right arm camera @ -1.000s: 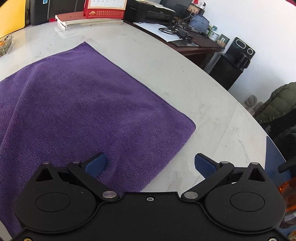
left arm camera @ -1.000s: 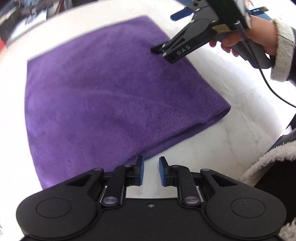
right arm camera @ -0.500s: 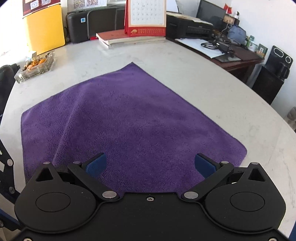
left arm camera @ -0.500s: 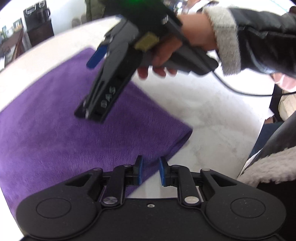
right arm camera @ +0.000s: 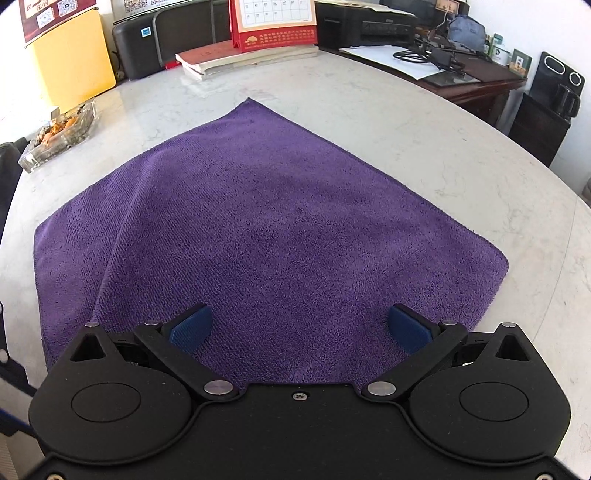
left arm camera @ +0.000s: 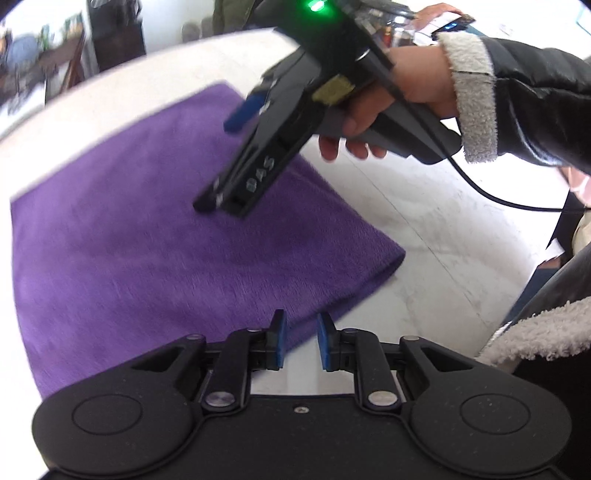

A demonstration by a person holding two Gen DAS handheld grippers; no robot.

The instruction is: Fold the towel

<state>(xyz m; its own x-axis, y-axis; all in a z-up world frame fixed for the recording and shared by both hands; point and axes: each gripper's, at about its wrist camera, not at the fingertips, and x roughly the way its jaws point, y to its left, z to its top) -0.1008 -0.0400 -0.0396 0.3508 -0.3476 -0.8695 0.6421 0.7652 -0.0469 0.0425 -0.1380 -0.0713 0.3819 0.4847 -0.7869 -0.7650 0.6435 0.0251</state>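
Observation:
A purple towel (right arm camera: 266, 229) lies folded flat on the white marble table (right arm camera: 424, 147), its rounded fold edge toward the near right; it also shows in the left wrist view (left arm camera: 147, 240). My left gripper (left arm camera: 299, 341) hovers over the towel's near edge with its blue pads close together, a narrow gap between them, nothing held. My right gripper (right arm camera: 301, 328) is wide open and empty above the towel's near side. In the left wrist view the right gripper (left arm camera: 221, 162) hangs over the towel's middle, held by a hand.
A glass ashtray (right arm camera: 59, 134) sits at the table's left edge. Books (right arm camera: 236, 59), a red desk calendar (right arm camera: 273, 22), a black printer (right arm camera: 369, 22) and a yellow board (right arm camera: 70, 59) line the far side. A dark desk (right arm camera: 461, 77) stands at the right.
The right gripper has swung from the towel's right corner to above its middle. The left gripper has shifted toward the fold edge. Both jaw gaps are unchanged.

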